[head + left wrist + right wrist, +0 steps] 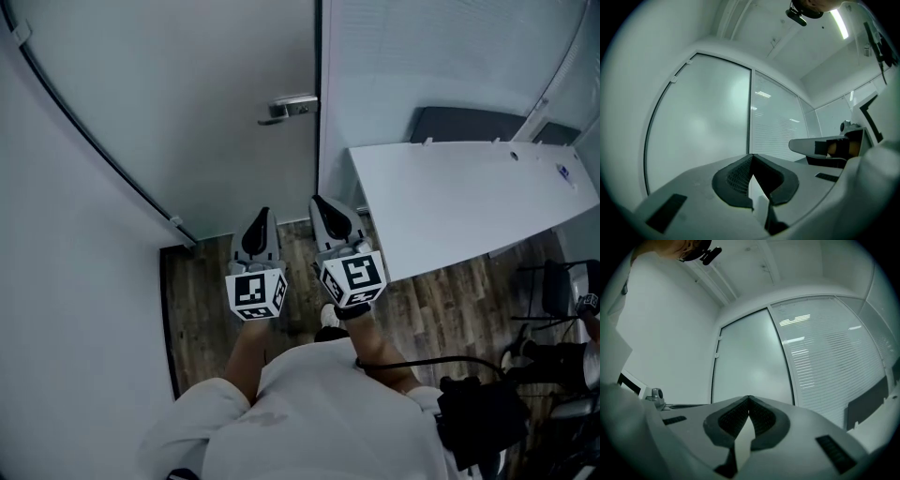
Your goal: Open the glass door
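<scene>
Found left gripper (262, 217) and right gripper (322, 204) with jaws together, holding nothing, short of door handle (289, 107). Judged risk: joined jaws sliding off it, striking glass door (187, 103).

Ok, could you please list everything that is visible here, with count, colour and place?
glass door: one, frosted grey, straight ahead
door handle: one, silver, at the door's right edge
glass wall: one, pale, with fine blinds, right of the door
desk: one, white, on the right
floor: brown wood planks
black equipment: lower right, kind unclear
left gripper: grey, shut, empty, towards the door
right gripper: grey, shut, empty, beside it
shirt: white, bottom
</scene>
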